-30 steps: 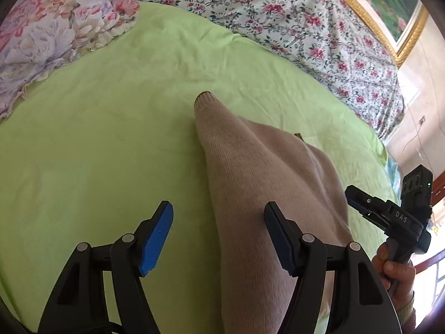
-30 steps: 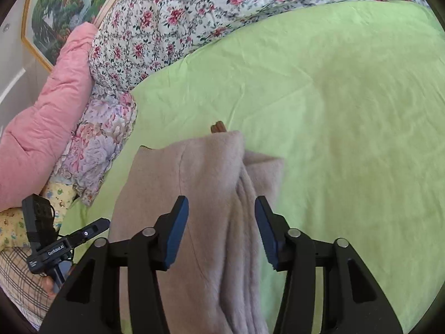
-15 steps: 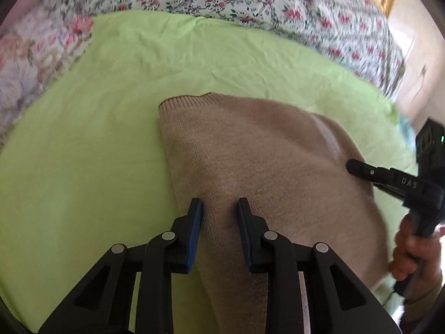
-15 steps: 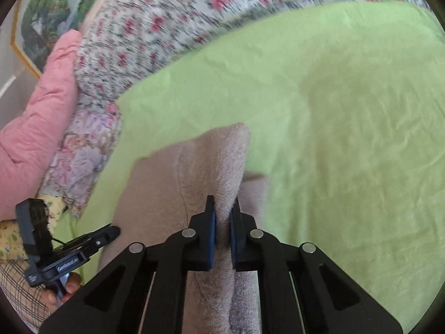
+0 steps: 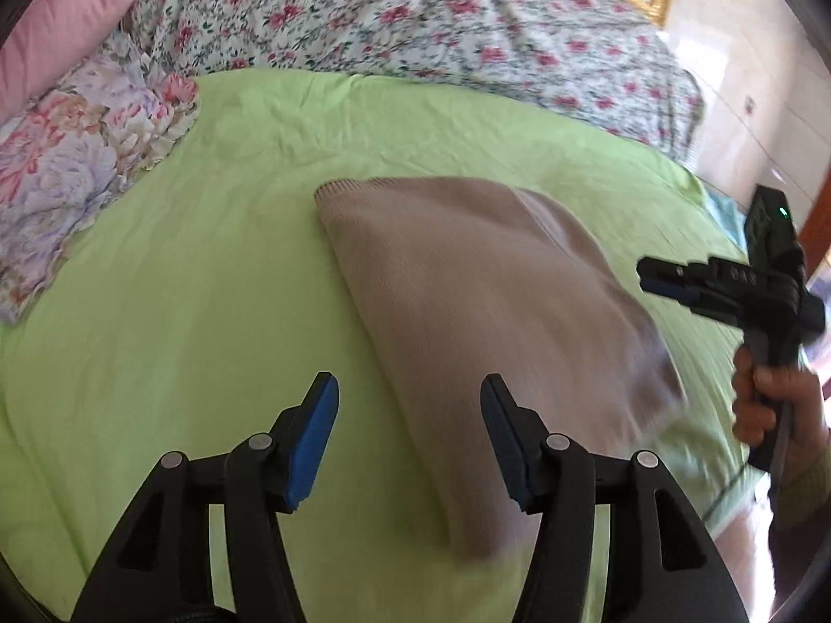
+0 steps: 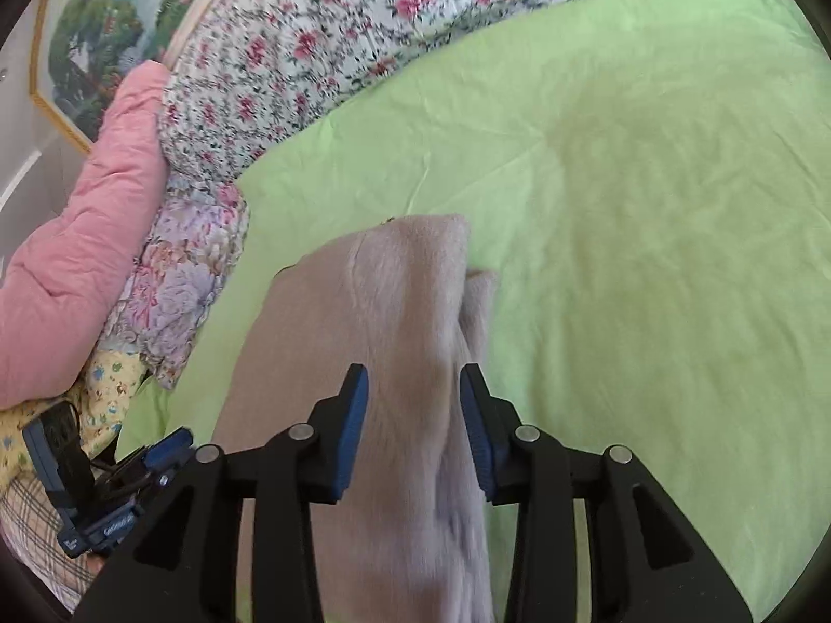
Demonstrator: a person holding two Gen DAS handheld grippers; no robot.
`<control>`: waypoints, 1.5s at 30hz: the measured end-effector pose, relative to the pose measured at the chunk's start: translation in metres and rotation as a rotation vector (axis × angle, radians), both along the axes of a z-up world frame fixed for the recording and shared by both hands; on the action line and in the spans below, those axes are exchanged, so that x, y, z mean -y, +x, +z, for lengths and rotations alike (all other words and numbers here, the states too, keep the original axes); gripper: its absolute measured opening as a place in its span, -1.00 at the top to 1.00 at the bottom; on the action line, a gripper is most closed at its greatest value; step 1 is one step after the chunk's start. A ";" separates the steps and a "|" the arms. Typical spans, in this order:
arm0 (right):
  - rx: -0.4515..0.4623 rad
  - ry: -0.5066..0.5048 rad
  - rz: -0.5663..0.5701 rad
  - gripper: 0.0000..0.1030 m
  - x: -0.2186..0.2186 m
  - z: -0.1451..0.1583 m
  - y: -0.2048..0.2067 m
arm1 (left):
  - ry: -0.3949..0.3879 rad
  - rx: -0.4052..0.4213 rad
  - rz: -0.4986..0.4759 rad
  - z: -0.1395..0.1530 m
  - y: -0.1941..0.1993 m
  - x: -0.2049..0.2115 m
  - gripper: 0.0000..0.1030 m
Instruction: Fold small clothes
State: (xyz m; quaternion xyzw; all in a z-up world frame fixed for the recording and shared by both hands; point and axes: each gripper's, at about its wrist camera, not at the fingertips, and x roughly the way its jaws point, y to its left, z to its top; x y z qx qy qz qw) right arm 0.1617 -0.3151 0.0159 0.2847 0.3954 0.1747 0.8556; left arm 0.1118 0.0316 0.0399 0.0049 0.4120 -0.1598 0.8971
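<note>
**Both hand-held grippers loosened over the folded knit**

Nearest in the left wrist view, the left hand-held gripper [image 5: 409, 433] has its blue-padded jaws wide apart, having just been opening; the near corner of the folded beige knitted garment [image 5: 467, 301] lies below the gap, and neither pad presses on it. In the right wrist view, the right hand-held gripper [image 6: 414, 425] has also just been opening: its jaws are partly apart, and a raised fold of the beige garment [image 6: 400, 322] runs between them, with no pad visibly clamped on it.

The garment lies on the lime-green bedsheet [image 5: 182, 280], near its middle. Only the left view shows the garment's ribbed hem and the person's hand [image 5: 763, 394] gripping the other tool's handle beside the garment. Only the right view shows the garment's doubled layers at its far end.

Beyond the garment lie a pastel flowered pillow [image 5: 78, 156], a rose-print quilt [image 6: 322, 46], a pink padded duvet [image 6: 78, 249] and a gold-framed painting [image 6: 98, 36].
</note>
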 end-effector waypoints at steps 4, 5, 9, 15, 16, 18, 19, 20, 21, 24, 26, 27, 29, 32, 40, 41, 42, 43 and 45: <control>-0.009 0.009 -0.016 0.22 0.002 -0.009 -0.038 | -0.006 -0.021 -0.044 -0.011 -0.049 -0.001 -0.14; -0.015 0.013 -0.019 0.21 0.003 -0.013 -0.046 | 0.006 -0.021 -0.051 -0.014 -0.057 0.001 -0.17; -0.033 0.025 -0.016 0.21 -0.002 -0.026 -0.068 | 0.081 -0.026 -0.052 -0.035 -0.068 0.017 -0.19; -0.036 0.004 0.013 0.21 -0.017 -0.030 -0.073 | 0.146 -0.002 0.030 -0.053 -0.051 0.026 -0.06; -0.032 -0.001 0.016 0.21 -0.019 -0.031 -0.074 | 0.149 -0.005 0.057 -0.056 -0.048 0.024 0.04; -0.028 -0.035 0.024 0.21 -0.024 -0.033 -0.072 | 0.101 -0.031 0.069 -0.059 -0.043 0.018 0.47; -0.034 -0.051 0.033 0.23 -0.027 -0.034 -0.071 | 0.072 -0.034 0.071 -0.060 -0.043 0.016 0.61; -0.039 -0.068 0.039 0.58 -0.028 -0.036 -0.071 | 0.067 -0.032 0.067 -0.059 -0.045 0.016 0.81; -0.045 -0.090 0.048 0.85 -0.030 -0.035 -0.070 | 0.076 -0.023 0.067 -0.058 -0.045 0.017 0.84; -0.003 -0.120 0.031 0.85 -0.023 -0.020 -0.078 | 0.114 0.027 0.081 -0.049 -0.055 0.022 0.87; 0.008 -0.183 0.028 0.86 -0.019 -0.012 -0.081 | 0.130 0.014 0.085 -0.052 -0.055 0.023 0.87; -0.002 -0.198 0.032 0.86 -0.018 -0.014 -0.080 | 0.147 -0.007 0.089 -0.059 -0.052 0.024 0.87; -0.033 -0.257 0.036 0.86 -0.019 -0.027 -0.076 | 0.142 -0.030 0.100 -0.068 -0.053 0.024 0.87; -0.084 -0.299 0.036 0.86 -0.026 -0.053 -0.071 | 0.144 -0.025 0.105 -0.067 -0.054 0.024 0.87; -0.099 -0.266 0.023 0.72 -0.021 -0.047 -0.077 | 0.106 -0.083 0.056 -0.058 -0.055 0.012 0.84; -0.104 -0.253 0.019 0.68 -0.020 -0.046 -0.079 | 0.093 -0.086 0.042 -0.055 -0.060 0.011 0.83; -0.106 -0.242 0.013 0.64 -0.017 -0.044 -0.081 | 0.084 -0.087 0.030 -0.051 -0.063 0.009 0.83; -0.103 -0.236 0.009 0.64 -0.015 -0.042 -0.083 | 0.070 -0.080 0.013 -0.045 -0.068 0.005 0.83; -0.093 -0.222 -0.005 0.63 -0.010 -0.035 -0.090 | 0.033 -0.055 -0.018 -0.033 -0.076 -0.003 0.83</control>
